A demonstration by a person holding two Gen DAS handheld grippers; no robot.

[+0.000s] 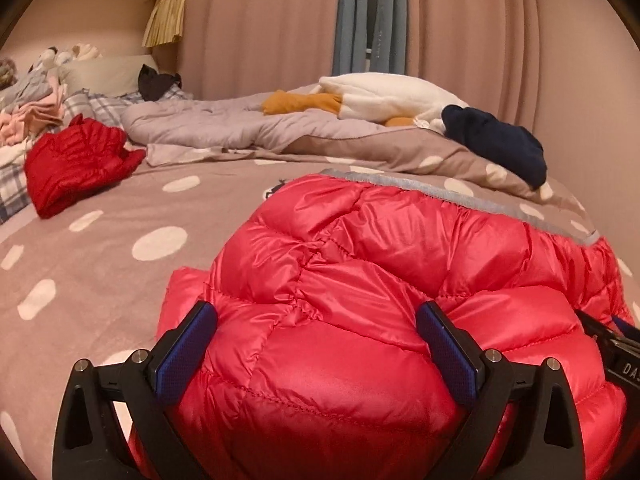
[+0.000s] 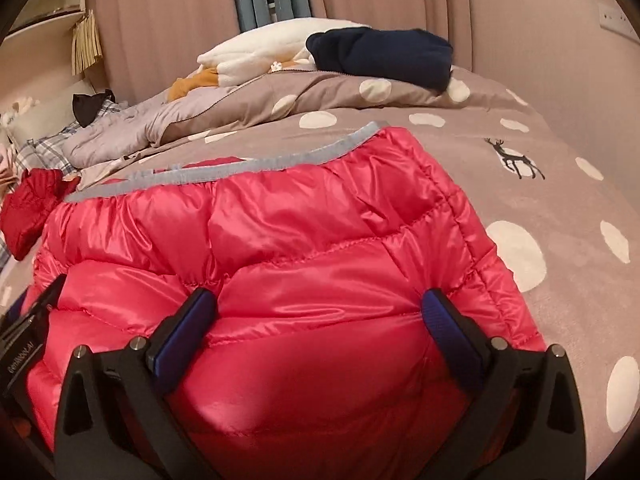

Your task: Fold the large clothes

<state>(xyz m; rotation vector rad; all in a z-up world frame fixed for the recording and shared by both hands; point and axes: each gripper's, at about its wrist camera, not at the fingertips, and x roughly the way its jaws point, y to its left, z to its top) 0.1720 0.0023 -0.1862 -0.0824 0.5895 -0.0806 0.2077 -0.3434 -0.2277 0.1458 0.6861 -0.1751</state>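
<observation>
Red puffer jacket [image 1: 340, 280] lies on dotted bedspread [image 1: 100, 248], grey hem at 12 o'clock. Left gripper [image 1: 316, 344] and right gripper [image 2: 320, 328] both spread, straddling puffy near edge. Likely light, slippery, springy; pinch along quilted seams.

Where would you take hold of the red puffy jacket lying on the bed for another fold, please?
Grip the red puffy jacket by the near folded edge, coming from the near side. That edge bulges thick between the open fingers of both grippers, while the grey-trimmed hem lies flat at the far side.

Jacket [image 1: 360, 280] on bed [image 1: 100, 280]
</observation>
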